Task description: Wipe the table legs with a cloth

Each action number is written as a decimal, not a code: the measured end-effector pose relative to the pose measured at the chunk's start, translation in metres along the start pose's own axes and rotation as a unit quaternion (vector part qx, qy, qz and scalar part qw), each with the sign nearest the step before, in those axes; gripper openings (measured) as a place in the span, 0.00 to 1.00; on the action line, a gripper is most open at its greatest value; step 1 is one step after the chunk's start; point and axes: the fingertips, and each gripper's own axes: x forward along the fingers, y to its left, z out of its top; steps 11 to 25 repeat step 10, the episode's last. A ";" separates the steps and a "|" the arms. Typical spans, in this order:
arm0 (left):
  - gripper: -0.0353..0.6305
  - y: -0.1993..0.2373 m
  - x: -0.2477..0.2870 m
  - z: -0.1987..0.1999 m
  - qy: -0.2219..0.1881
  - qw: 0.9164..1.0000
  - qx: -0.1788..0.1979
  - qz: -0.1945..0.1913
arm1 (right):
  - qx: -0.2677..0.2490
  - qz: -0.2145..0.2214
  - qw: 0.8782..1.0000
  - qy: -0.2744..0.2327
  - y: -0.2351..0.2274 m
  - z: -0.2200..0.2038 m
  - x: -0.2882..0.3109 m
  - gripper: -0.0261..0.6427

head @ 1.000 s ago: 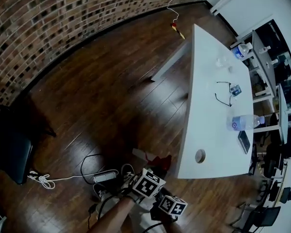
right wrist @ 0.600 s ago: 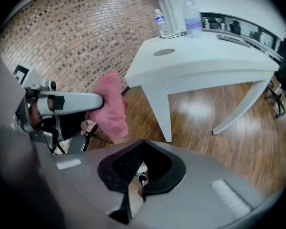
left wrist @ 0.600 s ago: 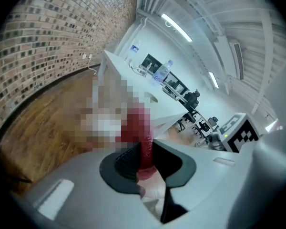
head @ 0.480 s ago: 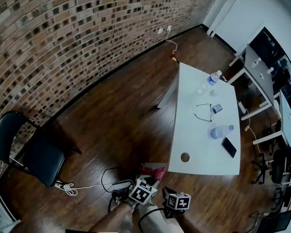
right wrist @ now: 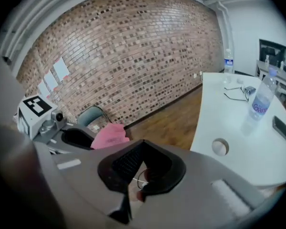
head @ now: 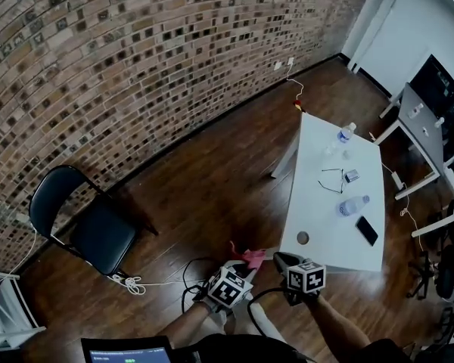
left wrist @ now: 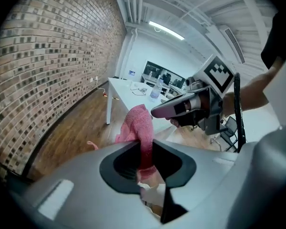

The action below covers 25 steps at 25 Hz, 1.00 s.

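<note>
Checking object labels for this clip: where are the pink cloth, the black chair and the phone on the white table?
pink cloth (left wrist: 139, 120), left gripper view, on its bunched upper part.
black chair (head: 102, 237), head view, on the seat.
phone (head: 367, 231), head view, on its dark face.

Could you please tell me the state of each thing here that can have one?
left gripper: shut on the pink cloth
right gripper: shut, nothing between its jaws
near water bottle: upright
far water bottle: upright
glasses: unfolded, lying on the table
phone: lying flat, screen dark
chair: unfolded, unoccupied
</note>
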 end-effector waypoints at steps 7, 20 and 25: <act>0.16 0.008 -0.019 0.016 -0.016 1.000 0.001 0.024 | 0.008 0.036 0.999 -0.032 0.044 0.022 -0.001 0.03; 0.16 0.009 -0.024 0.022 -0.020 0.999 0.000 0.028 | 0.016 0.047 0.998 -0.043 0.054 0.030 -0.005 0.03; 0.16 0.009 -0.024 0.022 -0.020 0.999 0.000 0.028 | 0.016 0.047 0.998 -0.043 0.054 0.030 -0.005 0.03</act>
